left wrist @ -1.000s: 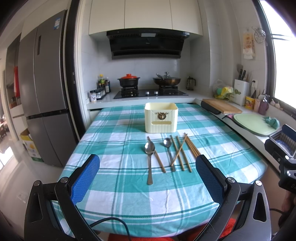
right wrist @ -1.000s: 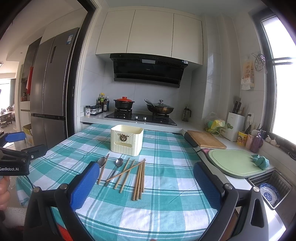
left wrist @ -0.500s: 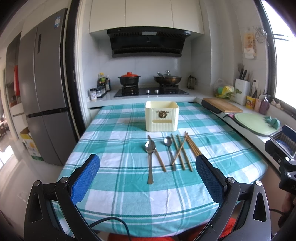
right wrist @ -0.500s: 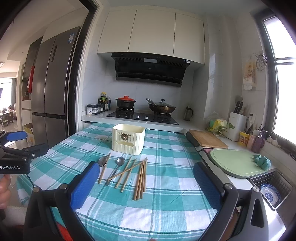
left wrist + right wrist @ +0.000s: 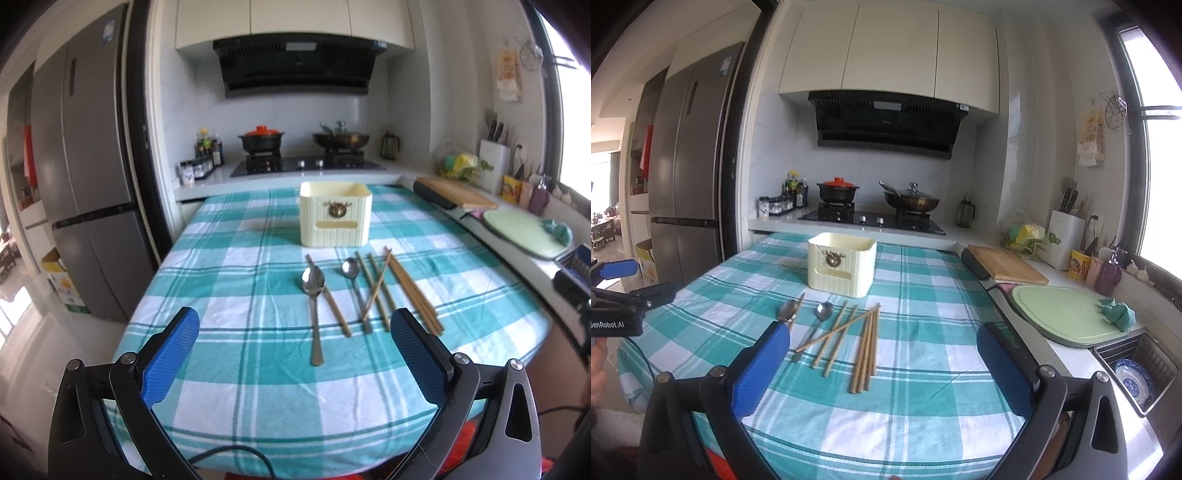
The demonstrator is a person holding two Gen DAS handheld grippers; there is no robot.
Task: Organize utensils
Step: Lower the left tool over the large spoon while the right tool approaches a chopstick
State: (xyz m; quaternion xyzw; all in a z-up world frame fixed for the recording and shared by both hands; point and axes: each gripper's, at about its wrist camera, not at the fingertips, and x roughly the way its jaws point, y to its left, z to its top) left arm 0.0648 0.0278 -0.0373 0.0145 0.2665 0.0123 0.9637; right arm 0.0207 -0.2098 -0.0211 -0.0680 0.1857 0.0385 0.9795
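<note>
Two spoons (image 5: 314, 291) and loose chopsticks (image 5: 413, 291) lie mid-counter (image 5: 236, 332) on the checked cloth, just in front of the cream holder (image 5: 335, 213), which stands toward the far edge. Left tongs (image 5: 293, 354) released, pads spread wide, nothing between, held at the near edge; utensils lie ahead, apart from them. Right tongs (image 5: 882, 363) also released and empty, near edge, chopsticks (image 5: 866, 350) ahead between the pads' line, not touching.
</note>
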